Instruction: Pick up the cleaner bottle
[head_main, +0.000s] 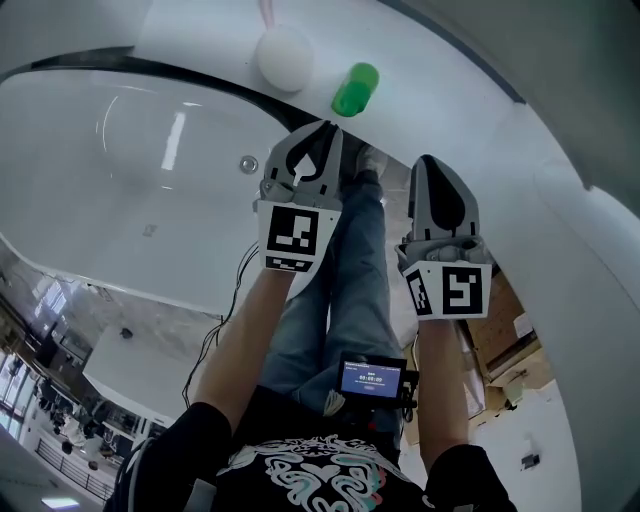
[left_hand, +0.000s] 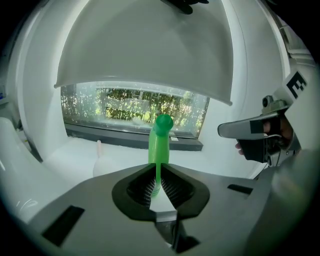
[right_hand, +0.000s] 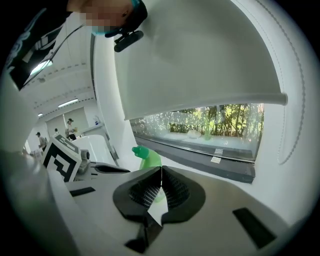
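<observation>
The green cleaner bottle (head_main: 355, 90) stands upright on the white ledge of the bathtub (head_main: 120, 230), just beyond both grippers. In the left gripper view the bottle (left_hand: 160, 142) rises straight ahead of the left gripper (left_hand: 157, 186), whose jaws are shut with nothing between them. In the right gripper view the bottle (right_hand: 148, 158) shows ahead and slightly left of the right gripper (right_hand: 160, 186), also shut and empty. From the head view, the left gripper (head_main: 322, 130) is a short way below the bottle and the right gripper (head_main: 430, 165) is lower and to its right.
A white round brush or sponge with a pink handle (head_main: 285, 57) lies on the ledge left of the bottle. A dark window sill (left_hand: 135, 137) runs behind the ledge. The person's legs (head_main: 340, 300) stand between tub and curved wall (head_main: 560, 250).
</observation>
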